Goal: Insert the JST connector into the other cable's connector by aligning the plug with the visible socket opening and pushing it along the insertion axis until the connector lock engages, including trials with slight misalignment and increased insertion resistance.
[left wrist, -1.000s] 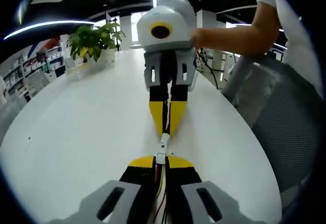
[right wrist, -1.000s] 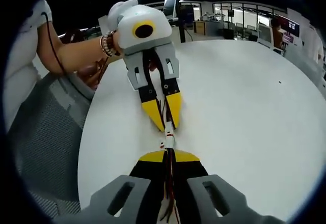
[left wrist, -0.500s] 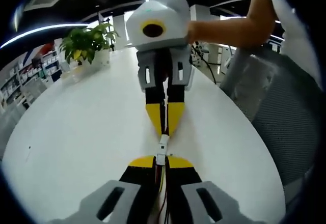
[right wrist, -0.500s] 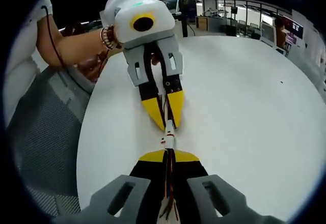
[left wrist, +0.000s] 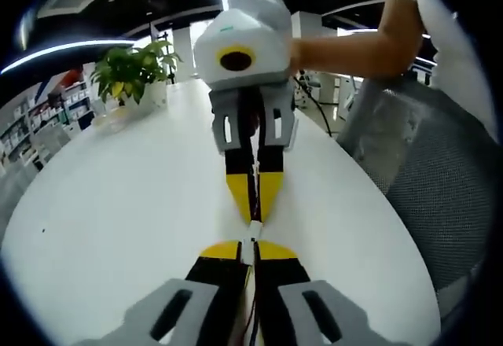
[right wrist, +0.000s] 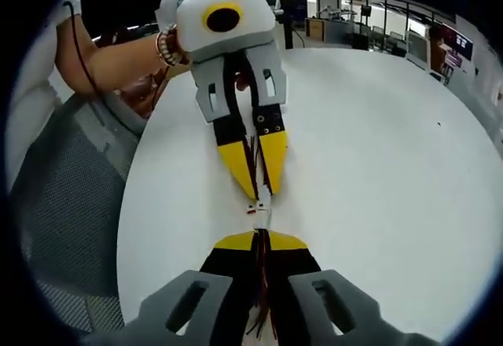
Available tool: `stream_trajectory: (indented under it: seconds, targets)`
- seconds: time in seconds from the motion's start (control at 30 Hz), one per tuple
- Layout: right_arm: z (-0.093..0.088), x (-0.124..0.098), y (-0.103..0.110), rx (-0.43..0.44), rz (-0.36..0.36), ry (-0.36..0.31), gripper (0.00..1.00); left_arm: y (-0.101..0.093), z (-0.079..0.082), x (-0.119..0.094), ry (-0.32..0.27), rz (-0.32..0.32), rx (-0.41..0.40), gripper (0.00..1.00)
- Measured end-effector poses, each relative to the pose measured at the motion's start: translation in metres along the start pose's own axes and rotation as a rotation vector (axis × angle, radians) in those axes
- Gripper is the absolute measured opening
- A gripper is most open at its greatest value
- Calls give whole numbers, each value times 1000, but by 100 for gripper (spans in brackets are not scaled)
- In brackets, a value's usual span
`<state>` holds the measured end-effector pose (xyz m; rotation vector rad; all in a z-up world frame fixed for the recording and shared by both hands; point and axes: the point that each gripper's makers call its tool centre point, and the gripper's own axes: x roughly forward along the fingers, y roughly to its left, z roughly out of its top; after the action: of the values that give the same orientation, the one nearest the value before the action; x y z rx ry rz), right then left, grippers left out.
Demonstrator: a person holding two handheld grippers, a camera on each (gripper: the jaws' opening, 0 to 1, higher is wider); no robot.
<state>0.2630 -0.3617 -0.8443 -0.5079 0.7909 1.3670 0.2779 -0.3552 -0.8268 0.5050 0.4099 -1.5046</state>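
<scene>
Tip to tip above the white tabletop (left wrist: 118, 204): my left gripper (left wrist: 249, 249) and right gripper (right wrist: 258, 240) each pinch a wired cable (right wrist: 262, 283), the white JST connector (left wrist: 251, 233) bridging the narrow space between their yellow tips.

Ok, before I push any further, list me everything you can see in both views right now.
Table: one, white, round-edged, under both tongs.
Connector: white, between the two pairs of yellow tips; whether plug and socket are fully mated cannot be told.
Wires: thin bundle, red and black, running back between the right tongs' jaws.
Potted plant: one, green, far side of the table.
Mesh chair: one, grey, beside the table edge.
Office background: desks and ceiling lights, too blurred to count.
Person's arm: holding the right tongs.
Left tongs: yellow tips, shut on their cable.
Right tongs: yellow tips, shut on their cable.
</scene>
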Motion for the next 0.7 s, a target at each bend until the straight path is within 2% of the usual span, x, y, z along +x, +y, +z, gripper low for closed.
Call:
stream_trajectory:
  seconds: [0.07,0.3,0.43,0.7]
  targets:
    - [0,0,0,-1,0,4,1,-1,-5,2,24,-3,0,0]
    - [-1,-1,-2,5,-9,3,1,4,-14,-6,43,16,-18,1]
    - [-1,-1,-2,6,-9,2,1,5,-24,-8,82,26,-22,2]
    - [-1,0,-2,11,-9,2,1,2,-22,-2,76,22,3,1]
